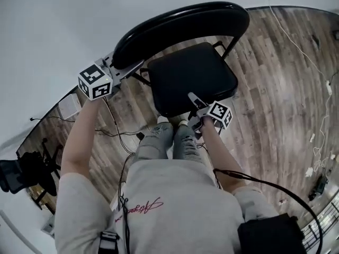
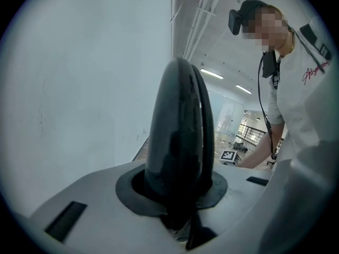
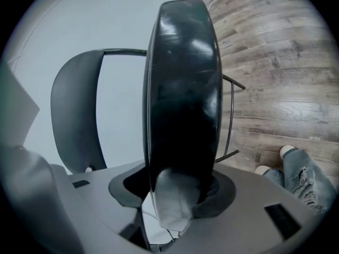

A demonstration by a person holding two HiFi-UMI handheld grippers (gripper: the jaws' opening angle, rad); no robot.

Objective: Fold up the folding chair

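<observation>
A black folding chair stands in front of me on the wooden floor. Its curved backrest is toward the wall, its padded seat toward my legs. My left gripper is shut on the left end of the backrest, which fills the gap between the jaws of that gripper. At the seat's front edge, my right gripper is closed on it. In the right gripper view the seat shows edge-on between the jaws of the right gripper, and the backrest lies beyond it.
A pale wall stands right behind the chair. My feet are just in front of the seat. Cables trail over the floor at right, and more run under the chair. A black office chair sits far left.
</observation>
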